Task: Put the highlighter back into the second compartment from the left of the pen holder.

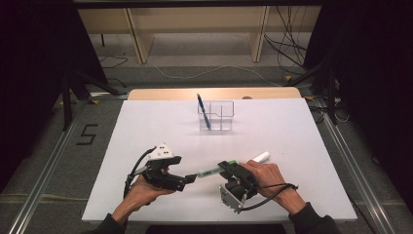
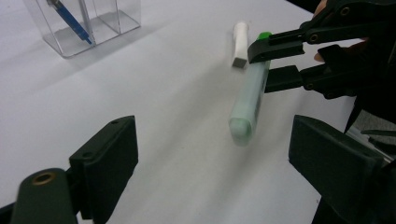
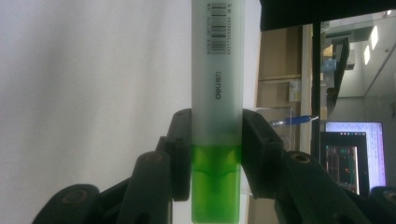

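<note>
A green highlighter [image 1: 209,170] with a frosted cap hangs level above the white table top. My right gripper [image 1: 225,166] is shut on it; in the right gripper view both pads pinch the highlighter [image 3: 217,93] where the frosted part meets the green body. My left gripper [image 1: 187,179] is open just left of the highlighter's free end. In the left gripper view that capped end of the highlighter [image 2: 249,100] points toward the wide gap between my left gripper's [image 2: 215,149] jaws and touches neither pad. The right gripper [image 2: 268,63] grips its far end there.
A short white cylinder [image 1: 261,157] lies on the table [image 1: 146,126] just beyond the right hand. A clear divided holder [image 1: 226,122] stands at the far middle with a blue pen [image 1: 203,111] leaning in its left compartment. The table's front edge lies close under both forearms.
</note>
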Available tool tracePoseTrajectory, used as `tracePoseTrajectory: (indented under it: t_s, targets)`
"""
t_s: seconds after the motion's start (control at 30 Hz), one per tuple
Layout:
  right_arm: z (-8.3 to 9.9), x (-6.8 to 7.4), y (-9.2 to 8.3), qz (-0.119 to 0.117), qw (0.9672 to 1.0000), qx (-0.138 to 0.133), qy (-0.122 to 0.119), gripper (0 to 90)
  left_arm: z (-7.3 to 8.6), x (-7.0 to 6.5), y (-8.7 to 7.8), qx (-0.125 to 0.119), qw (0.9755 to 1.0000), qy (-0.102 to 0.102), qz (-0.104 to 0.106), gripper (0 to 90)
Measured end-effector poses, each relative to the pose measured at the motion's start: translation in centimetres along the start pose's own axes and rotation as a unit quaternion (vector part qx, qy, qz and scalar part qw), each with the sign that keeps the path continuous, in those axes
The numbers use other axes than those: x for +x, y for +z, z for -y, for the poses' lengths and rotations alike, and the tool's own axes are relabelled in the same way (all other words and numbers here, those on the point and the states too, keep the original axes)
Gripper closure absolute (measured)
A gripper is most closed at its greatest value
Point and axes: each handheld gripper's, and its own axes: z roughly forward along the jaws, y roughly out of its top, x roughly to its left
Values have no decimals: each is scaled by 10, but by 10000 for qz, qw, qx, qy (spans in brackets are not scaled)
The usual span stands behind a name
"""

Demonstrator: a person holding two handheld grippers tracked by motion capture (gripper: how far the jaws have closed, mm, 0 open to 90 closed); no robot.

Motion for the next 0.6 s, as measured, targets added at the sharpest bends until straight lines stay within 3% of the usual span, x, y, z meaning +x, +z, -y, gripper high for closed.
tracePoseTrajectory:
  t_s: [0.13,0.43,0.6]
  targets:
    - [-3,3,-1,129,9997,-33,-217,673,-5,-1,7,355,9993,79,83,164]
    - [-7,10,0,244,9982,14,-549,673,-15,-4,16,717,9966,321,263,212]
    - [-10,14,1,316,9963,-14,-797,673,-19,-7,23,981,9935,406,413,258]
